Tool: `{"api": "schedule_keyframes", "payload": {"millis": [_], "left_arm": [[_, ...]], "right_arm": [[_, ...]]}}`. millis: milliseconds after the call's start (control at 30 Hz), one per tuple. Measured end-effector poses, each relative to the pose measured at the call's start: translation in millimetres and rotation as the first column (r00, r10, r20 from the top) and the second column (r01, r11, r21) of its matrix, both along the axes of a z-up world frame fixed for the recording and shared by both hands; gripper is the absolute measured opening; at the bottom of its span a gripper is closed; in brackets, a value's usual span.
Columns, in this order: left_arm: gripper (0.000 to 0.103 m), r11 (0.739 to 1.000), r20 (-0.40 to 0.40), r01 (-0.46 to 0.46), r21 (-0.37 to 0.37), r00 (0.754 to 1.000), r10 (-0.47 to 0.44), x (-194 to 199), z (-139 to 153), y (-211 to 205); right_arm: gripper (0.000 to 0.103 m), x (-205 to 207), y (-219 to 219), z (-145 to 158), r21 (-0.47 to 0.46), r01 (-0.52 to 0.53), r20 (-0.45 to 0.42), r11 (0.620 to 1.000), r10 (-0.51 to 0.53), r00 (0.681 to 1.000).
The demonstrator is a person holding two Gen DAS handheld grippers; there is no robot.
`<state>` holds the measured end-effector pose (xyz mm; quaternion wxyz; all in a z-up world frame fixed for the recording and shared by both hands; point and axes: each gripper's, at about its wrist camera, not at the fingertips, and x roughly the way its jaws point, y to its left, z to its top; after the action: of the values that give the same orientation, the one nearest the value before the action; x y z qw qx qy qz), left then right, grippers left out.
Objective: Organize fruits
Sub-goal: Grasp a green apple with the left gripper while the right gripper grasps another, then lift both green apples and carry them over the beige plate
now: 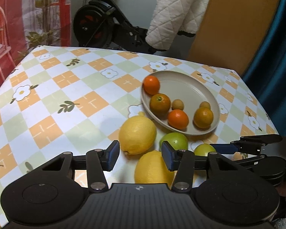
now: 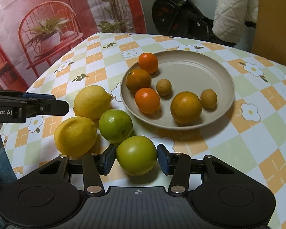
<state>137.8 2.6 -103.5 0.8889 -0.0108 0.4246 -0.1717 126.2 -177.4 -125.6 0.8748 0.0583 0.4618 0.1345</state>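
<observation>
My right gripper (image 2: pixel 136 158) sits around the nearer green apple (image 2: pixel 136 155), its 2 blue pads flanking the fruit at its widest part; the left pad looks in contact, but a thin gap may remain at the right one, so I cannot tell whether the apple is truly clenched. My left gripper (image 1: pixel 140 155) is parted over the tablecloth (image 1: pixel 47 95), with the nearer lemon (image 1: pixel 152 168) lying between and just below its fingers; the right pad overlaps the lemon's edge, the left pad stands clear of it. Taking the beige plate (image 2: pixel 209 64) as the landmark: it holds 4 oranges and 2 small brown fruits, and just beside its near-left rim lie the second lemon (image 2: pixel 91 102) and the second green apple (image 2: pixel 115 126), with my 2 targeted fruits a little nearer to me than those.
</observation>
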Motion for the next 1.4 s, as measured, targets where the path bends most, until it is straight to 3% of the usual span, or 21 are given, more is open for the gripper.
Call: {"api": "schedule_keyframes", "payload": {"millis": [33,300,533,900,1400], "left_arm": [[0.044,1.0,-0.001,0.014,-0.002,1.0,-0.014,0.3,-0.6,-2.4],[0.043,0.987,0.002,0.147,-0.062,0.989,-0.147,4.4,-7.3,-25.3],[0.044,0.974,0.006,0.222,-0.035,0.975,-0.222,15.5,-17.2,-49.6],[0.044,0.976,-0.03,0.217,0.03,0.976,-0.216,34.5,-31.6,-59.3],[0.052,0.97,-0.077,0.237,0.048,0.969,-0.233,33.9,-43.2,-65.2]], "right_arm": [[0.044,-1.2,-1.4,-0.1,0.001,0.006,0.001,1.0,-0.006,1.0],[0.044,-12.7,-16.1,0.1,-0.018,0.057,0.017,0.998,-0.057,0.998],[0.044,-17.9,-25.7,0.0,-0.024,0.073,0.027,0.997,-0.073,0.997],[0.044,-20.9,-31.5,-1.4,0.0,0.079,0.032,0.997,-0.079,0.996],[0.044,-20.3,-32.3,-2.4,0.012,0.082,0.035,0.997,-0.083,0.996]]}}
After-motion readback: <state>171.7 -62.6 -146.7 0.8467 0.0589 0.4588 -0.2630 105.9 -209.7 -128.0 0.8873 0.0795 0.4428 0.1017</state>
